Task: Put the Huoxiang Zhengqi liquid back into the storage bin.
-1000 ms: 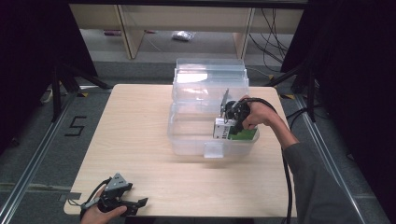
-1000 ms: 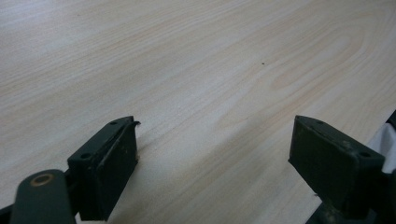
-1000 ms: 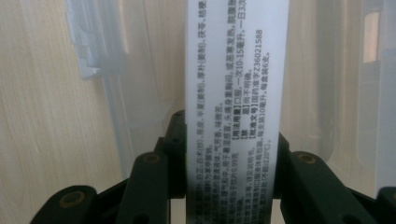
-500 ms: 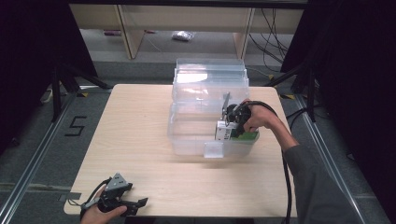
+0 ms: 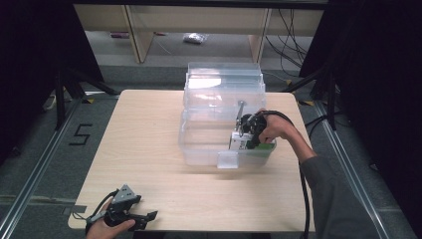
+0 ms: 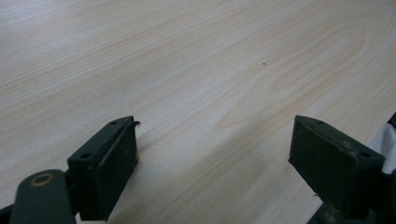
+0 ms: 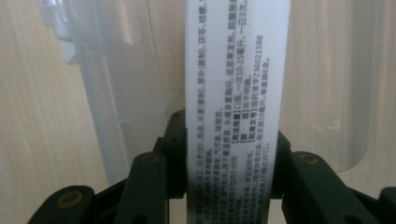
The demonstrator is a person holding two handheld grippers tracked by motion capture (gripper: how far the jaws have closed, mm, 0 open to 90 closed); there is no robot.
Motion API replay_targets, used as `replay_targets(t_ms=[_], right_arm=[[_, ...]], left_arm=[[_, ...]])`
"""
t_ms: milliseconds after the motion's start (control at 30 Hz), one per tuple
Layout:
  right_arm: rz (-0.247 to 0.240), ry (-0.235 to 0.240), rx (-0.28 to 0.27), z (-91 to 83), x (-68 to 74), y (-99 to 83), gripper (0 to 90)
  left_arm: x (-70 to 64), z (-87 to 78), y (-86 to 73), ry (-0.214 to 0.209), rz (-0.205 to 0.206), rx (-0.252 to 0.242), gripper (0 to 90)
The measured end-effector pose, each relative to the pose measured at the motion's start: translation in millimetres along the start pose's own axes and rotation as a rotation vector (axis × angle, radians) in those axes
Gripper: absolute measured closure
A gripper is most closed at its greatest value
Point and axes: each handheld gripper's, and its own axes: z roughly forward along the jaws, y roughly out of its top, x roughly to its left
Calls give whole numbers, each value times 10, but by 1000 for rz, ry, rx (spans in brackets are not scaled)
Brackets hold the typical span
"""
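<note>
1. right gripper (image 5: 243, 140) is down inside the clear bin (image 5: 199, 134), near its front right corner; jaws clamped on a white box (image 7: 236, 116) w/ printed text, one jaw on each flat side.
2. in the right gripper view the box's long axis runs straight out along the jaws, away from the camera, w/ the bin's clear wall and floor behind it.
3. in the high view a green bit shows at the bin's front right corner, just beside the gripper; can't tell if it's part of the box or a separate thing.
4. key relation: box is already in the bin, low down. can't tell whether it touches the floor yet. next move prob. just a release & lift straight up, keeping clear of the front wall.
5. left gripper (image 5: 130, 215) sits at the near left edge of the table (image 5: 144, 139), well apart from the bin; jaws wide, nothing between them, bare wood below.
6. right hand is the nearer one by far; left looks idle.
</note>
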Motion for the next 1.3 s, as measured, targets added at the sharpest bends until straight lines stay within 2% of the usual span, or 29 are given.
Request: replay_targets(t_ms=[33, 100, 133, 167, 233, 300, 367, 467, 500, 533, 567, 600, 633, 667, 767, 800, 833, 867, 933, 1000, 1033, 1100, 1133, 1200, 1267, 1300], right_arm=[[12, -5, 3, -2, 6, -4, 638], [1, 5, 0, 13, -1, -6, 637], [-4, 0, -6, 21, 0, -5, 636], [-32, 2, -24, 31, -10, 0, 634], [-37, 1, -20, 42, -8, 8, 628], [5, 5, 11, 35, 15, 16, 624], [10, 12, 7, 20, 8, 24, 619], [11, 9, -20, -52, 2, 14, 607], [36, 6, -23, -92, 14, 3, 606], [18, 5, -40, -125, -4, -8, 603], [38, -1, -36, -163, 10, -15, 601], [32, -1, -60, -206, -1, -27, 597], [46, -3, -62, -256, 14, -38, 589], [35, -9, -75, -279, 12, -42, 584], [71, -25, -112, -397, 24, -65, 579], [73, -35, -118, -428, 30, -76, 567], [66, -43, -129, -457, 22, -83, 559], [99, -48, -141, -493, 23, -99, 559], [110, -68, -147, -532, 24, -116, 542], [159, -82, -174, -560, 44, -126, 507], [165, -76, -205, -572, 45, -126, 489], [185, -86, -222, -591, 46, -144, 478], [194, -87, -225, -597, 46, -153, 474], [187, -96, -237, -599, 42, -174, 455], [217, -91, -227, -614, 66, -198, 450], [198, -100, -243, -612, 59, -208, 450]], left_arm=[[9, -9, 4, 4, 19, 9, 148], [-1, -2, 0, 1, 1, -2, 148], [17, -11, 3, 12, 21, 15, 148], [18, -13, 3, 12, 22, 16, 148], [10, -7, 2, 11, 15, 9, 148], [15, -7, 3, 8, 23, 9, 148], [12, -8, 2, 11, 15, 10, 148], [13, -8, 4, 10, 22, 11, 148], [5, -3, 3, 3, 14, 5, 148], [5, -4, 4, 5, 15, 6, 148], [4, -1, 2, 0, 13, -1, 148], [4, -2, 2, -1, 13, -3, 148], [-2, -3, -1, 1, 2, -1, 148], [18, -6, 4, 13, 26, 13, 148], [14, -12, 3, -1, 30, 14, 148], [4, -2, 1, 0, 15, -1, 148], [10, -9, 2, -1, 21, 3, 148], [-1, -6, -1, 0, 4, -2, 148], [0, -3, 0, -1, 3, -3, 148], [-1, -3, 1, -1, 2, -3, 148], [0, -6, 3, -1, 2, -1, 148], [1, -13, 6, 0, 1, 5, 148], [12, -23, 8, 2, 15, 18, 148], [13, -21, 8, 2, 13, 17, 148], [3, -11, 6, 0, 3, 8, 148], [0, -10, 6, 0, 1, 5, 148]])
